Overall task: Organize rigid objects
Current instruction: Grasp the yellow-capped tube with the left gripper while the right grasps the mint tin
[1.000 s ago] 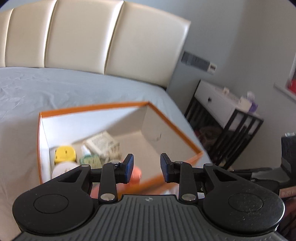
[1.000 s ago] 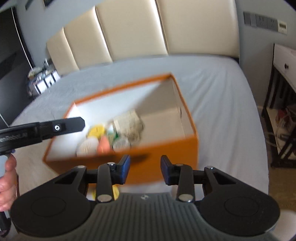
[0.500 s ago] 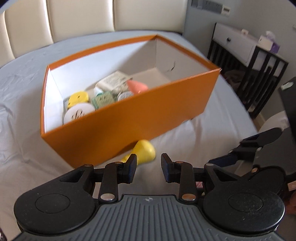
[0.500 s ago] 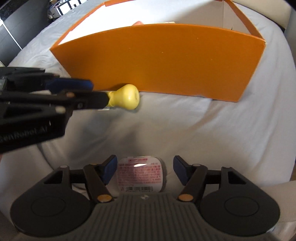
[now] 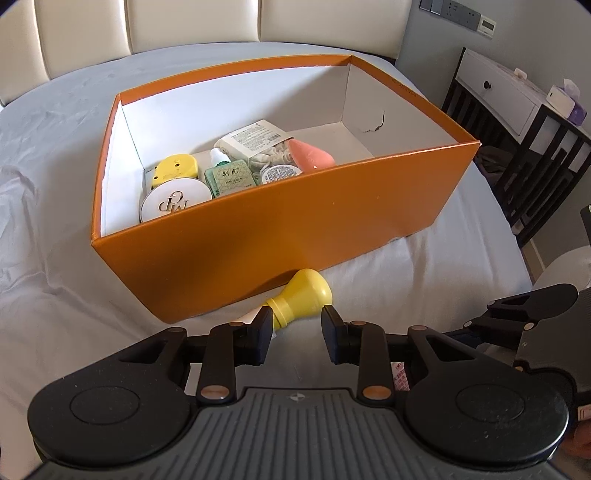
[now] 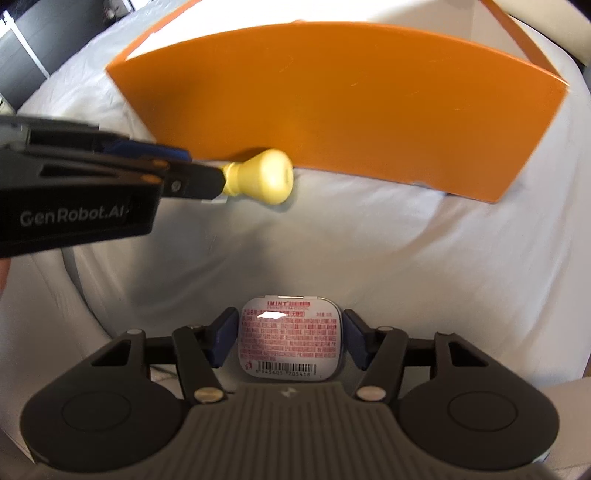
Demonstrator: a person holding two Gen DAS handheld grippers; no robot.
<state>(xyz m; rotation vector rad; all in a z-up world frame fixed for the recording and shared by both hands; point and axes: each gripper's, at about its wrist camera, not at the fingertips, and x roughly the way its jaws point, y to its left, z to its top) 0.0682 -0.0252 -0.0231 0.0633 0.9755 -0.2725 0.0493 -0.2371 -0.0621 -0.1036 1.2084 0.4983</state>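
Note:
An orange box stands on the bed and holds several small items: a white round compact, a yellow case, a green tin, a pink teardrop piece. A yellow bulb-shaped bottle lies on the sheet against the box's near wall; it also shows in the right wrist view. My left gripper is open just in front of the bottle's neck. My right gripper is open, its fingers on either side of a white mint tin with red print, close to its sides.
The box fills the far part of the right wrist view. A cream padded headboard is behind the bed. A white and black side table stands at the right, beside the bed edge. The grey sheet is wrinkled.
Both grippers have dropped from above the box to the sheet in front of it. The left has neared the yellow bottle. The right's fingers have narrowed around the mint tin.

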